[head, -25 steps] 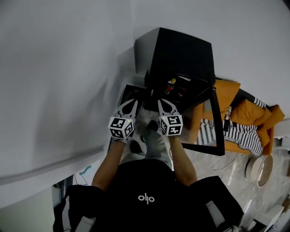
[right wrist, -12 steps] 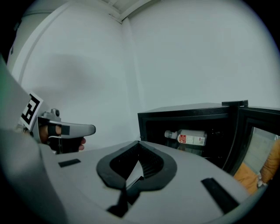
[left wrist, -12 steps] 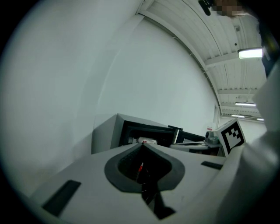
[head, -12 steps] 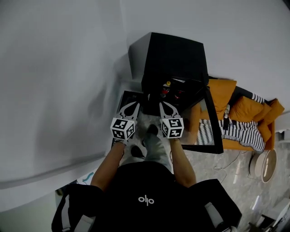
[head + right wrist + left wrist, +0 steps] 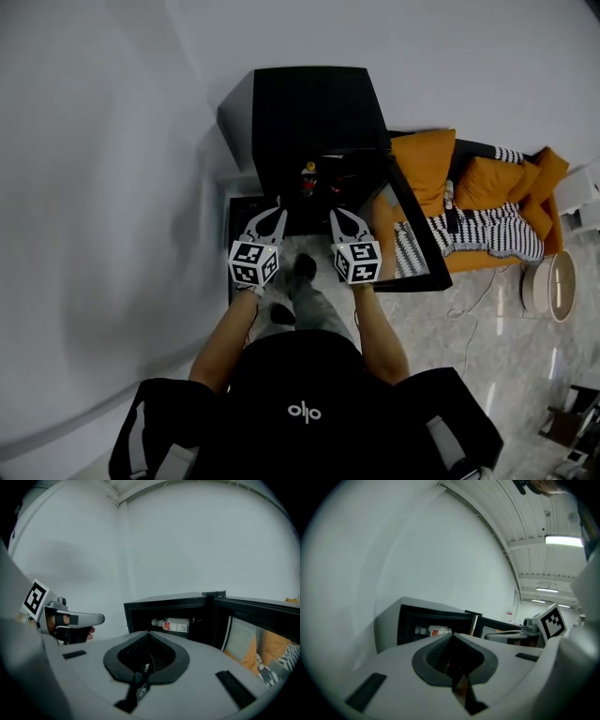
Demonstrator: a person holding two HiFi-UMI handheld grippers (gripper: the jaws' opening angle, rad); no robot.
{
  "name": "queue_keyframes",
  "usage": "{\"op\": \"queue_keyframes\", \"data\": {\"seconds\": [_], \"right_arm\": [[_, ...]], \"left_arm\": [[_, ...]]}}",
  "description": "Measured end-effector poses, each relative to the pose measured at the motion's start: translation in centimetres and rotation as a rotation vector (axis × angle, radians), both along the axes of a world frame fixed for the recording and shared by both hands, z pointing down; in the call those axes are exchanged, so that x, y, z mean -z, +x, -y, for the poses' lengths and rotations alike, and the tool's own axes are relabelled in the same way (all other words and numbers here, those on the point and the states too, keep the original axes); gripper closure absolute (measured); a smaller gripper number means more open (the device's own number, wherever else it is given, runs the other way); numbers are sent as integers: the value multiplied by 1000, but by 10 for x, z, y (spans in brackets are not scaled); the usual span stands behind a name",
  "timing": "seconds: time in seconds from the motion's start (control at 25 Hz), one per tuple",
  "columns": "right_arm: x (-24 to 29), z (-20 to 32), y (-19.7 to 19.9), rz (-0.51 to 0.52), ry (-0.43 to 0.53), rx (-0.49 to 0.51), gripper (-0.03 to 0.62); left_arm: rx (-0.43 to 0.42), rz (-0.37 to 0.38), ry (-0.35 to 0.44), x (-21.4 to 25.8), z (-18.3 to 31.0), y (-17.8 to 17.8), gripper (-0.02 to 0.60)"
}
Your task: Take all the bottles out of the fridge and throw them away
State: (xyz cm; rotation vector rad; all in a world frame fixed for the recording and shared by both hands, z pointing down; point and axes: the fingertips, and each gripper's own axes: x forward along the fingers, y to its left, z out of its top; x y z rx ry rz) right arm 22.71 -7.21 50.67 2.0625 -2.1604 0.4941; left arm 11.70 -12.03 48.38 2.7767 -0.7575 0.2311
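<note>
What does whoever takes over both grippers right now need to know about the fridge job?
Left gripper: shut, empty, held in front of the fridge.
Right gripper: shut, empty, level with the left one.
Things: the fridge door stands open to the right. A bottle with a red and white label lies on its side on a shelf inside.
Done: the door is open; neither gripper holds a bottle.
Left: open a gripper, take out each bottle and throw it away. No bin shows in any view, so find one first.
</note>
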Motion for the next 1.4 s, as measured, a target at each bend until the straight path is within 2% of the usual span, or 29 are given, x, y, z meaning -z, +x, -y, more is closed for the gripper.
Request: {"op": "queue_keyframes", "data": {"seconds": [0.32, 0.88, 1.28, 1.4], "right_arm": [[-11, -9, 28, 4, -21, -58, 585], [-42, 10, 43, 6, -50, -50, 585], [-122, 58, 38, -24, -70, -25, 577], [-159, 83, 35, -21, -75, -16, 504]], "left_arm": [[-62, 23, -7, -14, -4, 35, 581], [-74, 82, -28, -50, 15, 58, 581], [-96, 71, 4, -85, 40, 61, 581], [-109, 61, 26, -108, 54, 60, 581]]}}
